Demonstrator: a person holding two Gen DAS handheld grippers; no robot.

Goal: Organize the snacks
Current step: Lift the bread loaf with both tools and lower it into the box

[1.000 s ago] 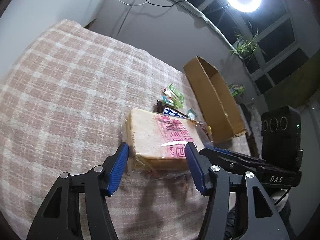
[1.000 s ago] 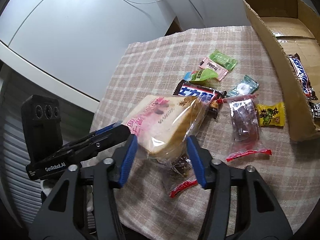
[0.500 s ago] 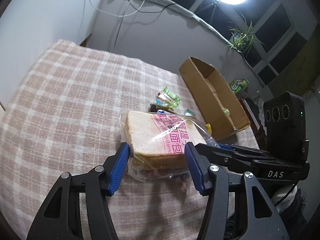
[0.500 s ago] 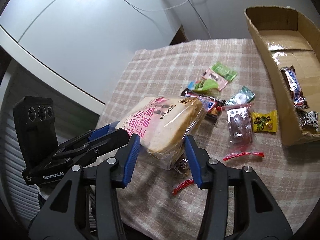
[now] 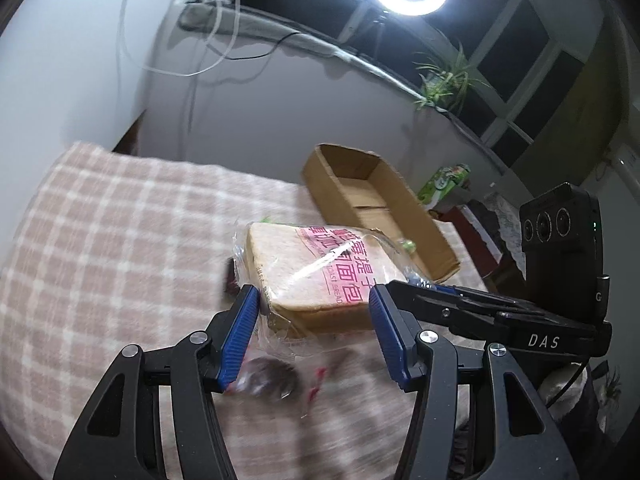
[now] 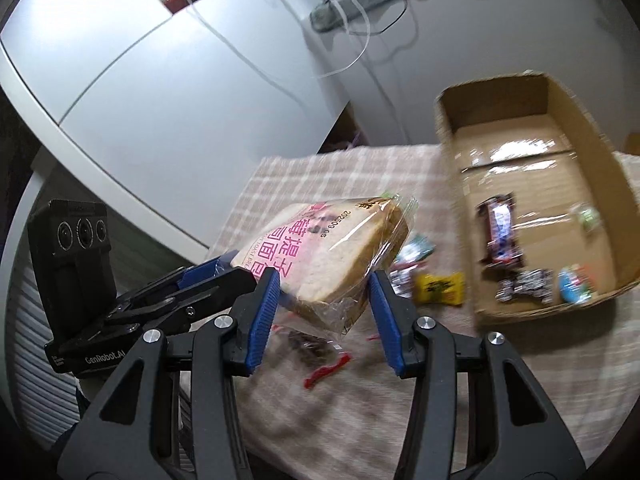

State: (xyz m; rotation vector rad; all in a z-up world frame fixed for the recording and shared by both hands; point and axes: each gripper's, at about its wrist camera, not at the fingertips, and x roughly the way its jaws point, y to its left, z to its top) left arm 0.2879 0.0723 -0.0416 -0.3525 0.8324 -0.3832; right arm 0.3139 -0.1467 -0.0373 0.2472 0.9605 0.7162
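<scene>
Bread pack carried toward the box, task partly done.
Both the left gripper (image 5: 314, 334) and right gripper (image 6: 322, 314) have fingers closed halfway on the bagged bread (image 6: 320, 256), clear of the bench (image 5: 100, 240). The cardboard box (image 6: 532, 184), at 2 o'clock, holds several snacks; loose candies (image 6: 438, 288) remain outside.

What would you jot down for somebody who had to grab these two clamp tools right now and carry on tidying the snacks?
Left hand-held gripper: shut on the clear-wrapped sliced bread pack with pink print.
Right hand-held gripper: shut on the same pack from its other side; the pack is clear of the pink checked tablecloth.
Done: the open brown cardboard box holds a dark chocolate bar and a few small sweets.
Left: bread into the box, then the loose yellow packet and the other wrappers beside the box.
</scene>
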